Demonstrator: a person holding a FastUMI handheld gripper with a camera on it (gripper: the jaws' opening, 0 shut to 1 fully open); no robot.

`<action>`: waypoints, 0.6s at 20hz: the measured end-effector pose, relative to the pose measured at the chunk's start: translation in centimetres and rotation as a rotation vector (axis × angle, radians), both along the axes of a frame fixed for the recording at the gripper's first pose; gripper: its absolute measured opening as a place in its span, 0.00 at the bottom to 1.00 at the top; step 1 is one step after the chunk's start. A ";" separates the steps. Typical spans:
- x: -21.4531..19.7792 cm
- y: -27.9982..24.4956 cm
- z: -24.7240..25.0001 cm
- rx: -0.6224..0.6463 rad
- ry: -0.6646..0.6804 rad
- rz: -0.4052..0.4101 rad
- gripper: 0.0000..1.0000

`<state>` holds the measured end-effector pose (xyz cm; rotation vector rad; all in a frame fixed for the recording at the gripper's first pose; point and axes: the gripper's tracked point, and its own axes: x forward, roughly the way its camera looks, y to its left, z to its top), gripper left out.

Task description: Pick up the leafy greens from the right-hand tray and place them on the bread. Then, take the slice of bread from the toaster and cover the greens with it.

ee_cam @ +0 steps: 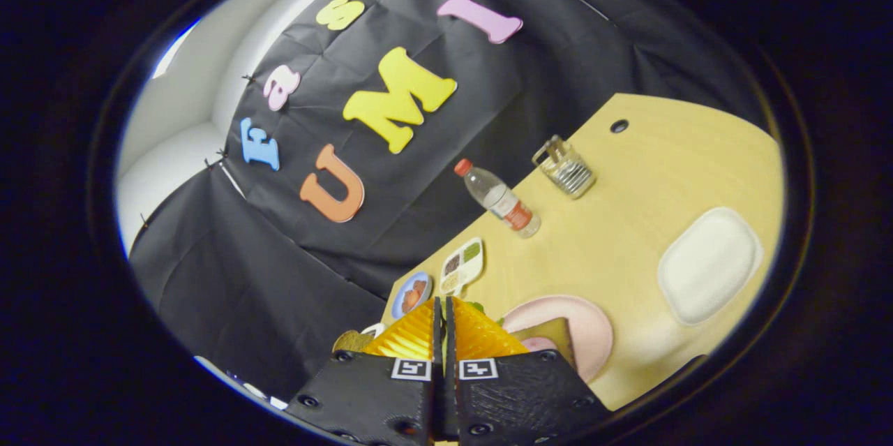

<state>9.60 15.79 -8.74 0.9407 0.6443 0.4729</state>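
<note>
Fingers (442,334) nearly closed on leafy greens (478,307); orientation hidden.

My one camera rides on the gripper (442,334), looking forward along its two fingers, which stand nearly closed together. View is rolled hard: the pale wooden tabletop (628,236) slants up to the right. I look from above and fairly close at the round pink plate (593,331); black cloth wall beyond.

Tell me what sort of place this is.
Likely a staged booth for kitchen tasks: a black cloth wall, a wooden table with a pink plate and toaster. The gripper has fingers nearly closed, some green between them.
</note>
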 end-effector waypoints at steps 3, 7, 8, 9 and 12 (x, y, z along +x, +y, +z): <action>-0.3 3.9 -2.5 0.048 0.059 0.051 0.00; 0.2 4.1 -6.8 0.055 0.133 0.035 0.00; 0.4 3.5 -7.7 0.047 0.147 0.021 0.00; 0.4 2.8 -8.5 0.031 0.156 0.007 0.00; 0.6 0.0 -10.4 -0.030 0.152 -0.040 0.00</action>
